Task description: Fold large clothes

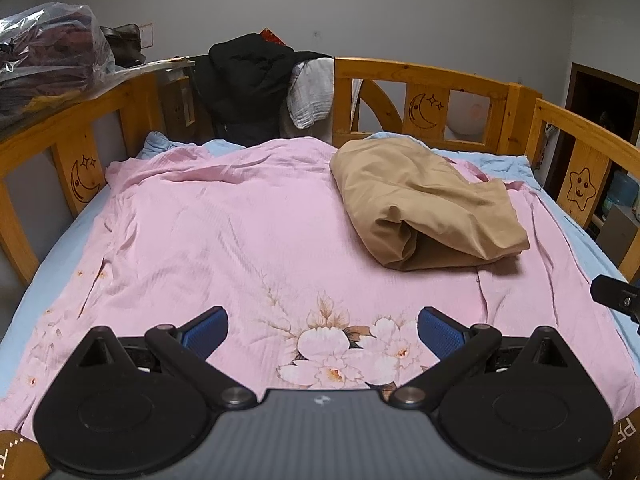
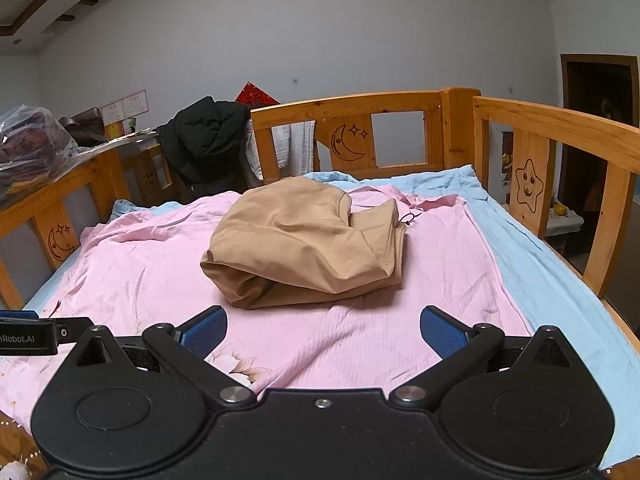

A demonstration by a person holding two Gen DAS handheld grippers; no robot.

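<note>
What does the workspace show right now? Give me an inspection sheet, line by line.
Surface: pink floral sheet spread wrinkled over a blue sheet on the bed.
Job's things: tan garment lies loosely bundled on the pink sheet, far right of centre in the left view.
Clutter: black jacket and a white cloth draped over the wooden rail; plastic bag of clothes at left.
Grippers: left gripper open, empty; right gripper open, empty, both above the near sheet edge.
Cables: nothing seen.
Surroundings: grey wall, dark doorway at right.
</note>
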